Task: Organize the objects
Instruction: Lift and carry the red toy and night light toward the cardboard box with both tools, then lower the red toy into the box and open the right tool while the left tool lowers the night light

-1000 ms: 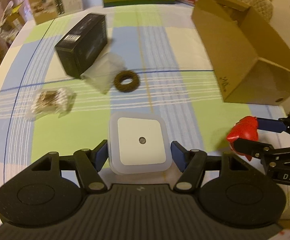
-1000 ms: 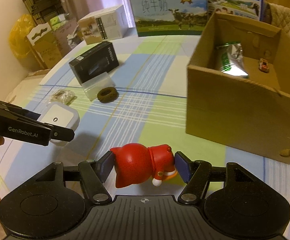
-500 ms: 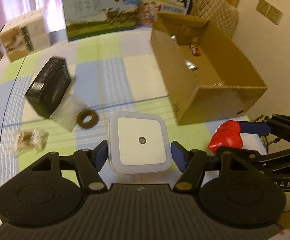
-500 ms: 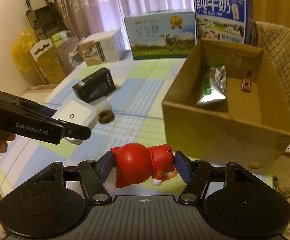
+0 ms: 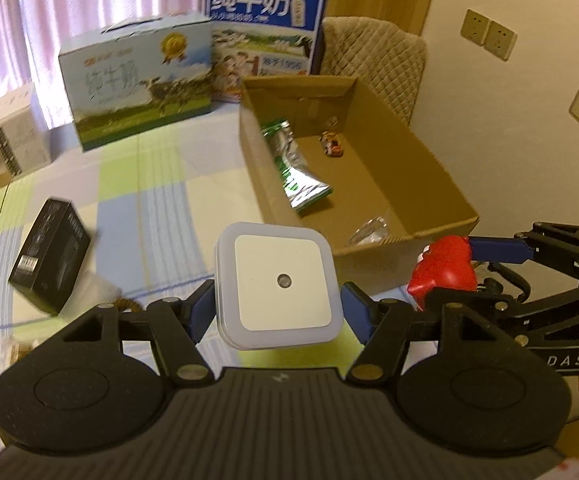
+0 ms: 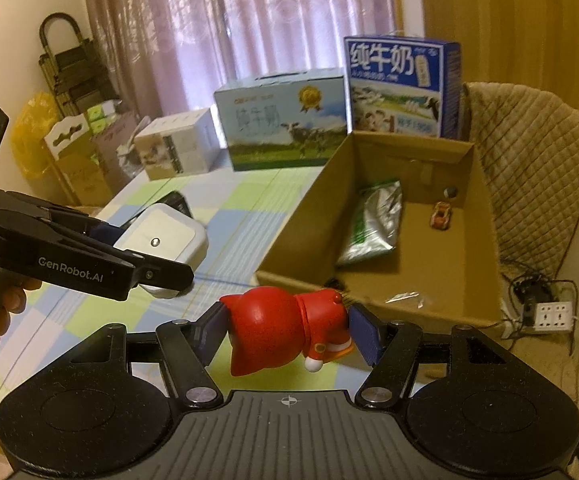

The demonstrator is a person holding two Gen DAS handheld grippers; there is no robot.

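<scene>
Both grippers are loaded and held up in the air just short of the cardboard box (image 6: 373, 216). The left gripper (image 5: 277, 312) is pinching a white square night light (image 5: 275, 284) by its two sides; the right gripper (image 6: 287, 328) is clamped on a red toy figure (image 6: 285, 330) lying sideways between its pads. The box sits ahead of both, its near wall just beyond the fingertips, the open top facing up.

To my eye the step in hand is the drop into the box. Each gripper would do well to carry its load forward past the near wall, so that it hangs over bare cardboard floor, lower it a little, and only then let go. The two grippers are close side by side, so going in one at a time looks safer than crowding the opening together.

Inside the box I count one silver and green packet (image 6: 373, 220), one small toy car (image 6: 440, 216) near the far wall and one scrap of clear wrapper (image 6: 405, 299) by the near wall. Off to the left gripper's left, one black box (image 5: 51, 256) lies on the checked tablecloth (image 5: 161, 184), and two milk cartons (image 5: 137, 80) stand beyond it
</scene>
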